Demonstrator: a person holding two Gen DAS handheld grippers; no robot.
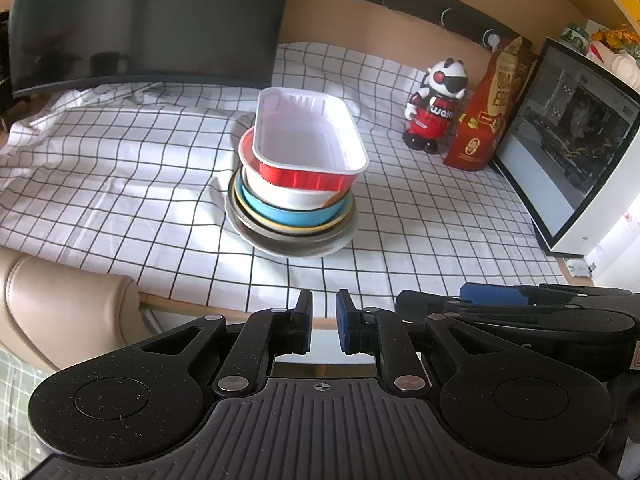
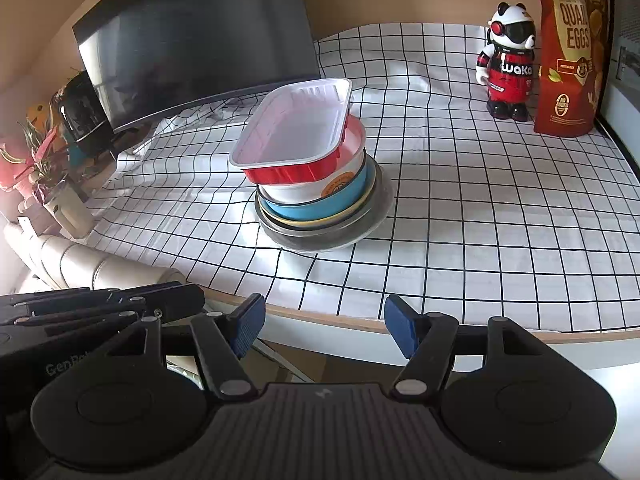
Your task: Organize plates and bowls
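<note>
One stack of dishes stands mid-table on the checked cloth. On top is a red rectangular tray with a white inside [image 1: 308,136] [image 2: 296,124]. Under it are a white bowl [image 1: 280,194] [image 2: 344,168], a blue bowl [image 1: 288,214] [image 2: 316,208], a yellow-rimmed plate and a grey plate [image 1: 288,242] [image 2: 340,232]. My left gripper [image 1: 324,326] is empty, its jaws a narrow gap apart, held off the table's front edge. My right gripper [image 2: 324,328] is open and empty, also in front of the edge. The two grippers are side by side, well short of the stack.
A dark monitor [image 1: 148,20] [image 2: 200,40] stands at the back left. A panda figurine [image 1: 436,104] [image 2: 508,60] and a red quail-egg bag [image 1: 492,108] [image 2: 572,48] stand at the back right beside a white appliance [image 1: 580,144]. A beige chair [image 1: 60,300] and plants [image 2: 48,176] are at the left.
</note>
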